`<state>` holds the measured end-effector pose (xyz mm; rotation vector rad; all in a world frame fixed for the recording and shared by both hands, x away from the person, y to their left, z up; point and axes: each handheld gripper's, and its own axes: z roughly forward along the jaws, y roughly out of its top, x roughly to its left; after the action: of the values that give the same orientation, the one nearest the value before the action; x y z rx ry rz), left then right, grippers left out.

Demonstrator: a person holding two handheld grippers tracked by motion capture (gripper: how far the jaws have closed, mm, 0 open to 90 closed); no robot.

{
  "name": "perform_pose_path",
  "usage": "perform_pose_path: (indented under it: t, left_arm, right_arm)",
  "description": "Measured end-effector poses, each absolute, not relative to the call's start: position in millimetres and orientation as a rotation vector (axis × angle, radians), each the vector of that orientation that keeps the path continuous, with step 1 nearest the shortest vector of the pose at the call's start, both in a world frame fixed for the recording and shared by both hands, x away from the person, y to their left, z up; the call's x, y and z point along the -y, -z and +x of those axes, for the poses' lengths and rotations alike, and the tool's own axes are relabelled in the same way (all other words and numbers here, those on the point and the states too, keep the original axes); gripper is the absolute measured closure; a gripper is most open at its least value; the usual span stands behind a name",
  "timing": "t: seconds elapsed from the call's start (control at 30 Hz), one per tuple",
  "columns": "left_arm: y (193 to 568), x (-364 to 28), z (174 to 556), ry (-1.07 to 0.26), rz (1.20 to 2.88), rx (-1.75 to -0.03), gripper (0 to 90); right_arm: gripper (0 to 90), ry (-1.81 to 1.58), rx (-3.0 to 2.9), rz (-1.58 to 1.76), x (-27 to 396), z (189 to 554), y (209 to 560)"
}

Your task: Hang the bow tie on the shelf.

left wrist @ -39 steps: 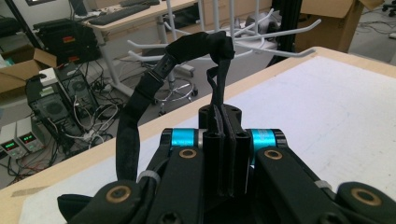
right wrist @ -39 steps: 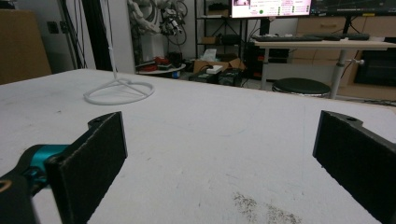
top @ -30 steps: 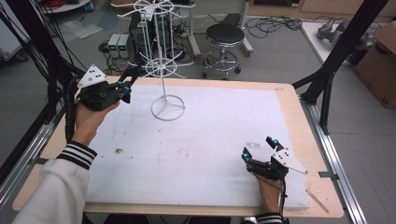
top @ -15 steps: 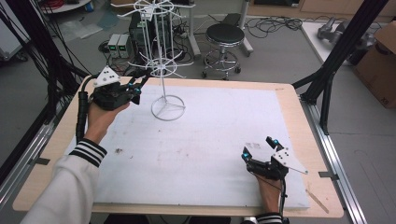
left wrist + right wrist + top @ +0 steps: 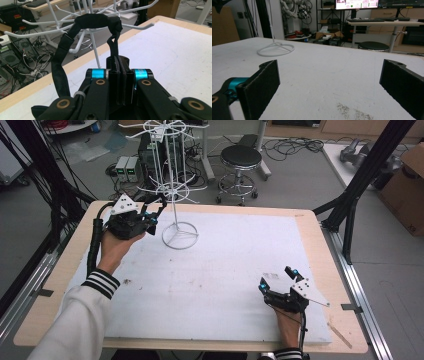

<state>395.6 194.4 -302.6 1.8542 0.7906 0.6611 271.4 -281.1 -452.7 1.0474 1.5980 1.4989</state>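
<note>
Work in hand: a black strap loop (image 5: 75, 37) is being brought to the white wire hook stand (image 5: 175, 195) at the far left of the table, apparently to be hung on one of its arms.

Left gripper (image 5: 150, 217): its jaws are closed tight on the lower end of the strap; in the left gripper view the pads are seen pressed together with the strap pinched between them.

Strap position: the loop is held up in the air in front of the jaws, arching over to the left and falling back beside the gripper body. In the left gripper view its top is seen across the stand's lower ring of hooked arms (image 5: 140, 25); whether it touches an arm or merely passes in front cannot be told.

Right gripper (image 5: 280, 281): it is rested on the white table mat (image 5: 240, 265) near the right front corner, jaws spread wide, nothing between the pads (image 5: 262, 82).

Done so far: the strap is judged to be picked up and carried to the stand.

Left to do: the loop is judged not yet hooked; it has to be slipped over an arm's upturned tip and then released.

Risk: the limp strap could slide off the thin wire arm if released too soon.
</note>
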Motion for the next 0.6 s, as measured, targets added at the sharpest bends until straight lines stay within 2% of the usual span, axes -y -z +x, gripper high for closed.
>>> perform_pose_path:
  t: [0.6]
  left_arm:
    - [318.8,-201.6,399.0,-0.617,1.863,-0.829,86.5]
  right_arm:
    - [1.8,-1.491,-1.599,1.039,280.9,271.1,452.7]
